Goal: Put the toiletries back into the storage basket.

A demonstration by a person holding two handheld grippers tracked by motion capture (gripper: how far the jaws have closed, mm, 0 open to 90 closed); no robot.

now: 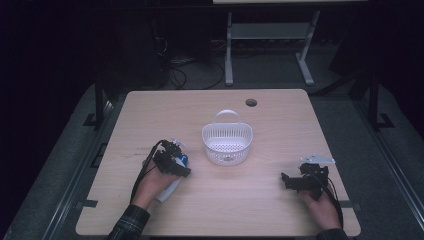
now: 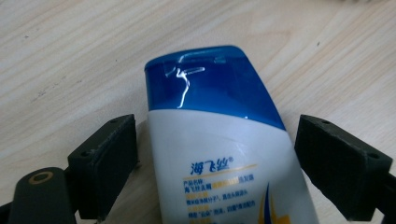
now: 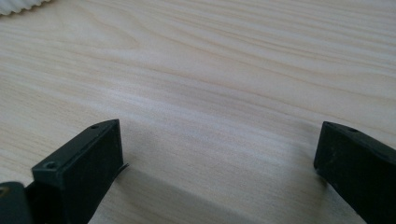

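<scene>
The left gripper (image 2: 217, 163) stood with its jaws apart, one on each side of a single white bottle (image 2: 229, 158) with a blue cap (image 2: 212, 86). A small gap showed between each jaw and the bottle. The bottle lay flat on the wooden desk (image 1: 260, 200), near the left front part, under the left hand (image 1: 155, 182). The right gripper (image 3: 219, 168) was also spread wide, with bare wood between its jaws, low over the right front part of the desk. One white basket (image 1: 227, 142) with a handle stood in the middle of the desk, just beside the bottle and well apart from the right gripper.
</scene>
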